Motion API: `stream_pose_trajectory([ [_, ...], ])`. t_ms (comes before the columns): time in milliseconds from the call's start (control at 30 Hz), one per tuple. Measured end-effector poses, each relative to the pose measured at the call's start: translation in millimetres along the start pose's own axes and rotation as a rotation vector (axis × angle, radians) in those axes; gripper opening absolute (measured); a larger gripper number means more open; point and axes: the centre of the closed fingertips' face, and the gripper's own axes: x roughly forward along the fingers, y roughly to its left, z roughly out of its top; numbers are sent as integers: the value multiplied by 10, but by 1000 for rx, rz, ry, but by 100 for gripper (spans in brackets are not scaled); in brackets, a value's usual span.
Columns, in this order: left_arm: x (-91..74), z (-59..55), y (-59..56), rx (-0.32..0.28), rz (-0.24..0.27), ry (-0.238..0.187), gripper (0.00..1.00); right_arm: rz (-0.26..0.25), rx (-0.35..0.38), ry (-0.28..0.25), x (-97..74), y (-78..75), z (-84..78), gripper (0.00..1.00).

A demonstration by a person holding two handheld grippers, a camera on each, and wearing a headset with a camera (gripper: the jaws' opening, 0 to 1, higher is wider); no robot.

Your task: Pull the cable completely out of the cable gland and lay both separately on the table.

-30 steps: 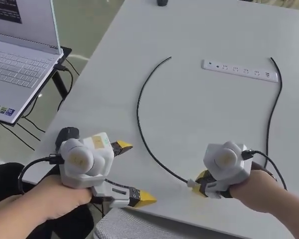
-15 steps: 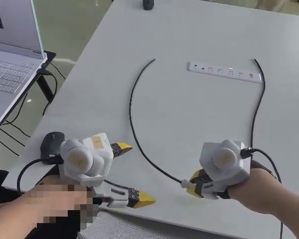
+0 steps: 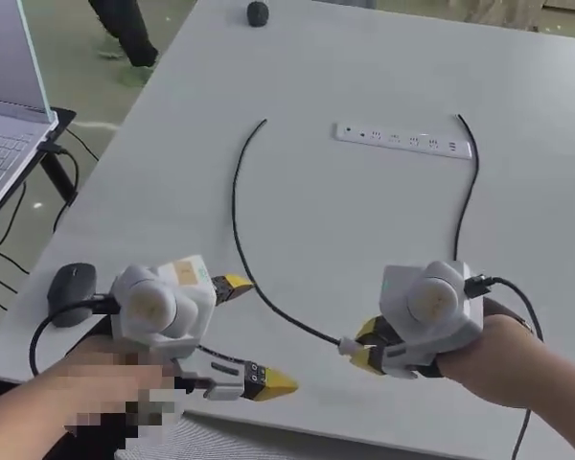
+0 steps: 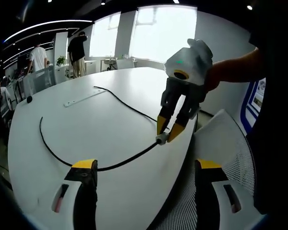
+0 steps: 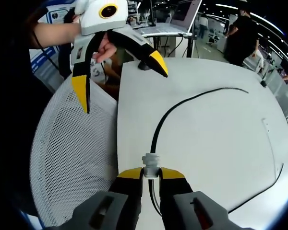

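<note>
**Item 1: right gripper** [image 3: 356, 345]. Lower right of head view, held in a hand. Jaws closed on the cable gland [image 3: 347, 343], at the near table edge. In the right gripper view the tongs [image 5: 153, 175] rise from bottom centre, yellow tips pinching each side of the gland [image 5: 151, 165]. In the left gripper view it [image 4: 168, 132] hangs centre-right, tips pointing down at the gland [image 4: 162, 139].

**Item 2: cable gland.** Small, white/grey, ribbed. Sits at the tips of the right tongs. The cable passes through it and shows again between the jaws below, so it's not yet out.

**Item 3: cable** [image 3: 238, 230]. Thin, black. Runs from the gland in a long arc across the table [image 3: 345, 220] to a free end in the upper-centre of head view. Lies flat on the tabletop [image 5: 216, 143] in the right gripper view [image 5: 182, 102].

**Item 4: left gripper** [image 3: 261, 333]. Lower left of head view. Jaws spread wide, nothing between them. Own view: tips [image 4: 146, 165] at bottom left & bottom right, cable [image 4: 134, 154] crossing the gap well beyond them. Also seen upper left in the right gripper view [image 5: 120, 76], over a white mesh chair [image 5: 72, 158].

**Item 5: misc.**
- White power strip [image 3: 402, 140], upper centre-right, w/ black lead [image 3: 470, 182].
- Dark mouse [image 3: 72, 283], left table edge.
- Second dark mouse [image 3: 257, 12], top.
- Laptop [image 3: 5, 115], upper left, off the table.
</note>
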Motion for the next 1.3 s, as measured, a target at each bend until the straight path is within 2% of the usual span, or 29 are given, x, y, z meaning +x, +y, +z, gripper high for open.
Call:
stream_pose_trajectory([
  [133,55,74,-65,4,-14,-8,83,-5,-22,-8,-76,22,7,8],
  [367,120,114,-130,11,-30,-12,82,-20,-54,-22,-178,53,30,7],
  [600,204,182,-245,31,-61,-14,79,-25,-94,-41,-256,132,74,7],
  [933,323,207,-413,40,-117,-14,73,-53,-169,-61,-359,225,153,7],
  [1133,358,251,-466,42,-140,-29,69,-72,-201,-97,-404,247,234,7],
  [1300,372,317,-453,10,-156,-60,64,-78,-219,-106,-412,255,252,7],
])
